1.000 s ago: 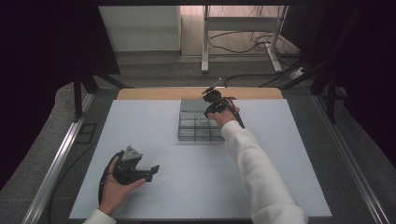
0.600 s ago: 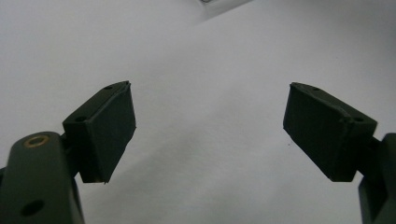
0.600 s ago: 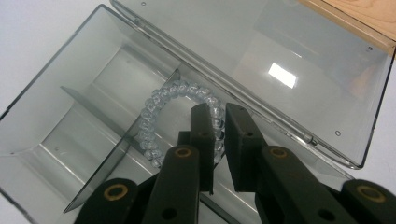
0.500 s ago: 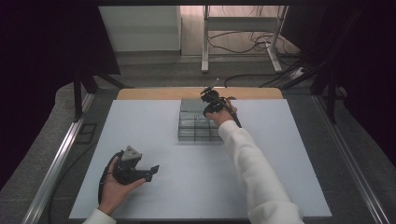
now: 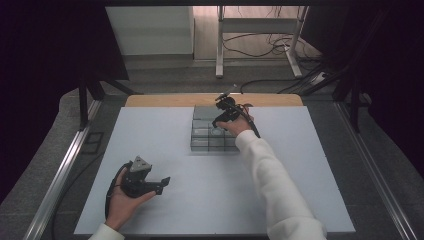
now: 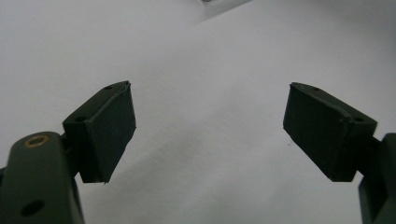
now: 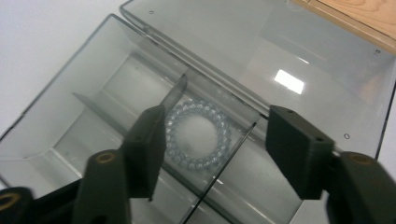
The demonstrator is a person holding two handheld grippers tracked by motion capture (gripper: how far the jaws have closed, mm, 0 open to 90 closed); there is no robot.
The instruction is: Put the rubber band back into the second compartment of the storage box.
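A clear bead bracelet (image 7: 198, 133) lies in a compartment of the open, divided organiser box (image 5: 200, 134) near the far edge of the surface (image 5: 150, 135); by my reading it is either just placed or about to be picked. The right tongs (image 7: 215, 149) hover above it, spread and empty, with a divider (image 7: 224, 163) close beside the beads. The left tongs (image 5: 162, 183) rest apart and empty near the near-left corner.

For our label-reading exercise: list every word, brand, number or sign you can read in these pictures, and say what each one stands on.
None can be read.
The clear compartment box, its open lid and the bead bracelet inside carry no print.
The white table and the wooden board are plain.
The left gripper and right gripper show only screw holes, no marking.
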